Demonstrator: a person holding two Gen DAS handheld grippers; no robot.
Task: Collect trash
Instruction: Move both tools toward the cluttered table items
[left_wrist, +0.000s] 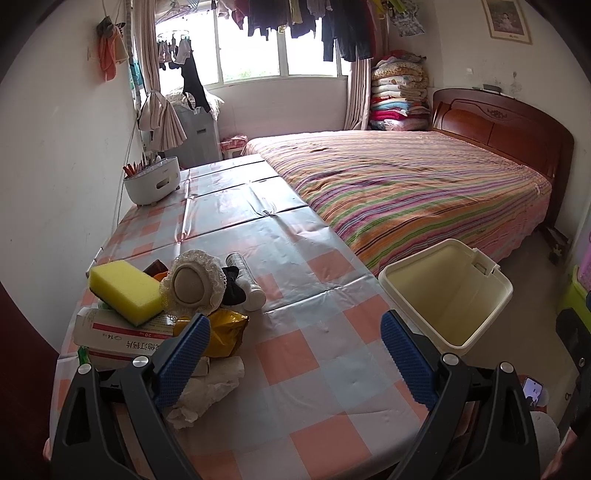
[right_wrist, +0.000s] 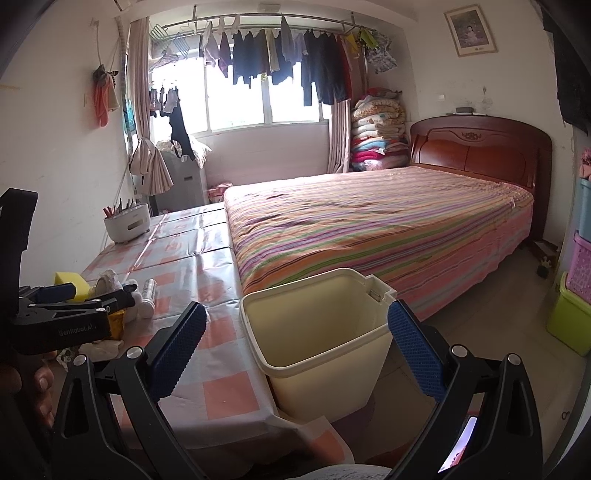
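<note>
Both tools are wide open and holding nothing: the left tool (left_wrist: 291, 354) hovers over the near end of the worktop (left_wrist: 295, 295) with its pink-and-grey checked plastic cloth, its blue-padded fingers spread, the left-hand finger just in front of the trash pile. That pile sits on the near left of the worktop: a yellow rectangular sponge (left_wrist: 125, 291) lies on top of a white medicine box with a red stripe (left_wrist: 118, 338), a round beige pad with a lacy white edge (left_wrist: 192, 286) leans beside the sponge, a white and grey tube (left_wrist: 245, 280) lies just past it, a crinkled gold foil wrapper (left_wrist: 225, 332) rests in front, and crumpled white tissue (left_wrist: 207, 387) is nearest the left tool. The right tool (right_wrist: 297, 349) hangs over the worktop's right edge, its fingers framing the cream plastic bin (right_wrist: 321, 332), which stands on the floor, open-topped, touching the worktop's side, with the striped bed (right_wrist: 369, 221) beyond.
</note>
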